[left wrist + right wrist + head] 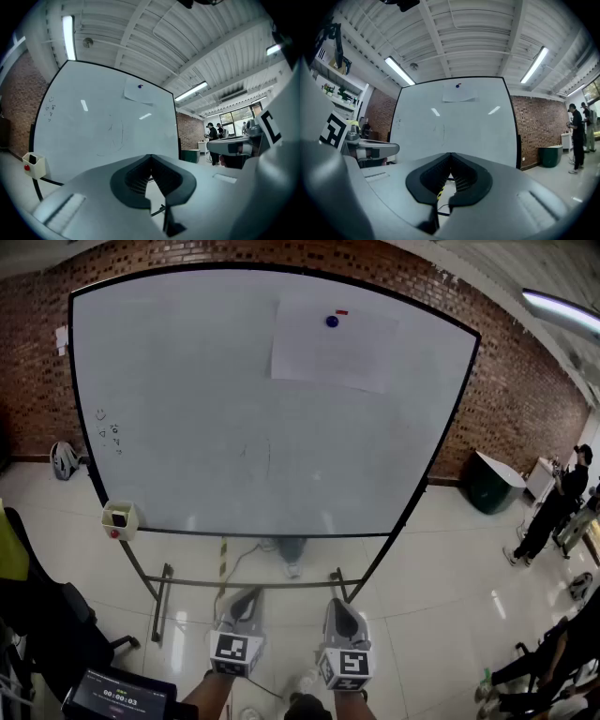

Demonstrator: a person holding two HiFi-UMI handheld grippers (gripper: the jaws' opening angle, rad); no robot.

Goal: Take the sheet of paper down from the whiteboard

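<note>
1. While both tools are hanging low in front of its stand, the whiteboard (234, 427) is carrying the sheet of paper (333, 345) high up and right of centre, with a blue magnet (332, 322) pinning it near its top edge
2. Down below, the left tool (248, 596) is keeping its jaws pressed together with nothing between them, and the right tool (339, 607) is doing the same; both are pointing level at the board and sitting well below the paper
3. Going by its look, the sheet is going to handle as something light, thin and floppy, likely creasing under a hard pinch and tearing if it is being dragged out from under the magnet
4. Since the paper is lying flat against the smooth board, a lower corner or the bottom edge is probably offering the easiest hold, with one tool pinching there while the other is lifting the magnet off first
5. Once the magnet is coming away, the loose sheet is likely sliding or drooping, so a hold needs to be gripping it beforehand
</note>
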